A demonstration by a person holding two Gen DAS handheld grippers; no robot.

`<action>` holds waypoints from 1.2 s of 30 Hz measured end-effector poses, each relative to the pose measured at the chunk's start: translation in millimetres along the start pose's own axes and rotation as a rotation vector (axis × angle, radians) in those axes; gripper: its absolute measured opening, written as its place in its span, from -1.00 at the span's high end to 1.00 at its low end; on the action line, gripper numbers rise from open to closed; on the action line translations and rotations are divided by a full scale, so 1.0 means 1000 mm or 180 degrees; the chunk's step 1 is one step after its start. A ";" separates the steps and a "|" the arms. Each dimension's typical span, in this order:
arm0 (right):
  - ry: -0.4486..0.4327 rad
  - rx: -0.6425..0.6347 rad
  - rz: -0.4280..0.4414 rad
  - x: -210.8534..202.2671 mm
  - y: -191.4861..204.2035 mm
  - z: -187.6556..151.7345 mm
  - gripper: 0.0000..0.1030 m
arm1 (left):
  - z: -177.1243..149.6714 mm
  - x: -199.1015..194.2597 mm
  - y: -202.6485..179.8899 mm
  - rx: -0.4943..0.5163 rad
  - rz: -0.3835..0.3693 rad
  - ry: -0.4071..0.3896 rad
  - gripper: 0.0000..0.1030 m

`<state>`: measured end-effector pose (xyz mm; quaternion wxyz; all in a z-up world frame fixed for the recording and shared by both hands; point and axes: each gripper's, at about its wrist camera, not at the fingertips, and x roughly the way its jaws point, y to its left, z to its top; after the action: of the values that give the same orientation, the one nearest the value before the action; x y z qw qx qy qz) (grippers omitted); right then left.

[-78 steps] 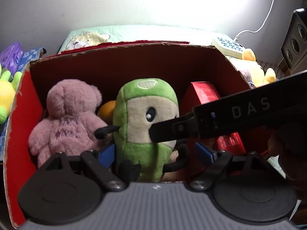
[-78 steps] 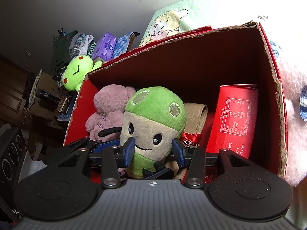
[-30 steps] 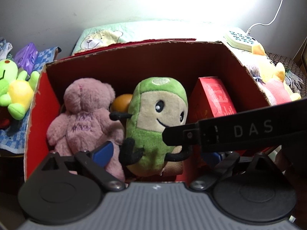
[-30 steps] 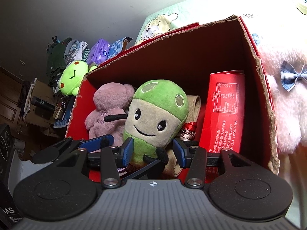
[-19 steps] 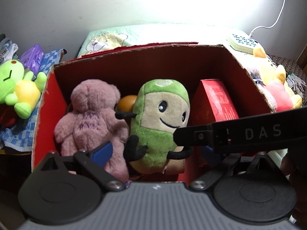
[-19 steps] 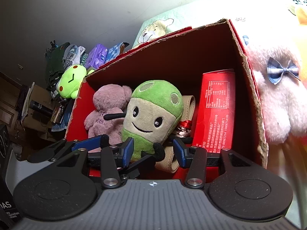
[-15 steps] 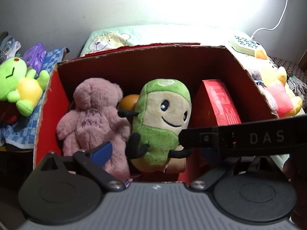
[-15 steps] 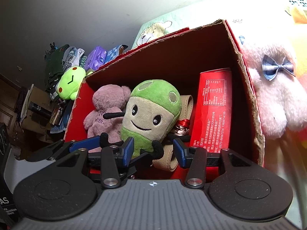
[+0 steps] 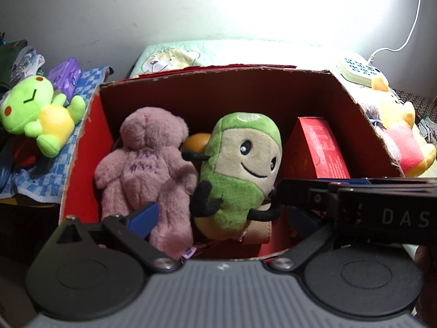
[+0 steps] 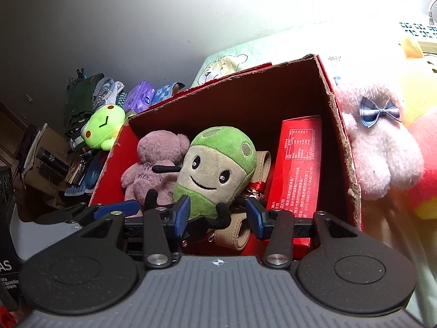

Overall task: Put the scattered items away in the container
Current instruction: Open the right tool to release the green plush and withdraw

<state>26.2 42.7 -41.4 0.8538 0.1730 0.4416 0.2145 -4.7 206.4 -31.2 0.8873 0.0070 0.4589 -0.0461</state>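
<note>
A red cardboard box (image 9: pixel 82 147) holds a pink teddy (image 9: pixel 144 169), a green smiling plush (image 9: pixel 240 175), an orange ball (image 9: pixel 196 140) and a red carton (image 9: pixel 322 147). The green plush (image 10: pixel 215 172) leans on a beige strap (image 10: pixel 232 232) inside the box. My left gripper (image 9: pixel 221 216) hangs over the box's near edge, its jaws opening wide on either side of the teddy and the plush without pressing them; its right finger is hidden behind the right gripper's body (image 9: pixel 355 207). My right gripper (image 10: pixel 217 215) stands open just before the plush's legs.
A green frog plush (image 9: pixel 35 117) lies on a checked cloth left of the box beside a purple pack (image 9: pixel 67 78). A pale pink plush with a blue bow (image 10: pixel 382 147) and a yellow bear (image 9: pixel 404 136) lie against the box's right wall. A white keypad device (image 9: pixel 357 72) sits behind.
Both views have drawn back a little from the box. The green plush stays in the box and now tilts to the right. The right gripper's body has slid rightward in the left view.
</note>
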 end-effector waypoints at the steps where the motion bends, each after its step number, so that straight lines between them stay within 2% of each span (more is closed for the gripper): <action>1: -0.0005 -0.0011 -0.0007 0.000 0.000 0.000 0.06 | 0.000 0.000 0.000 -0.0011 0.0009 -0.0009 -0.95; 7: -0.0019 -0.0021 -0.0027 -0.001 0.002 -0.001 0.06 | -0.003 -0.002 -0.001 -0.0044 0.0081 -0.0060 -0.98; 16: 0.0009 0.0001 -0.0020 -0.003 0.003 -0.002 0.07 | -0.005 -0.001 0.000 -0.0123 0.0065 -0.0067 -0.98; 21: -0.0138 -0.0038 -0.0034 -0.015 0.006 -0.007 0.05 | -0.006 -0.005 -0.003 -0.0087 0.0132 -0.0149 -0.98; 28: -0.0384 -0.0089 -0.0023 -0.042 0.008 -0.019 0.05 | -0.011 -0.029 -0.037 0.0351 0.0260 -0.0486 -0.98; 36: -0.0535 -0.0107 0.0024 -0.068 0.001 -0.023 0.04 | -0.013 -0.046 -0.054 0.0389 0.0118 -0.0499 -0.98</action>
<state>-28.0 10.5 -7.8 0.8899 0.1776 0.3641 0.2098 -46.0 157.1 0.4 0.9191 0.0660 0.3841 -0.0579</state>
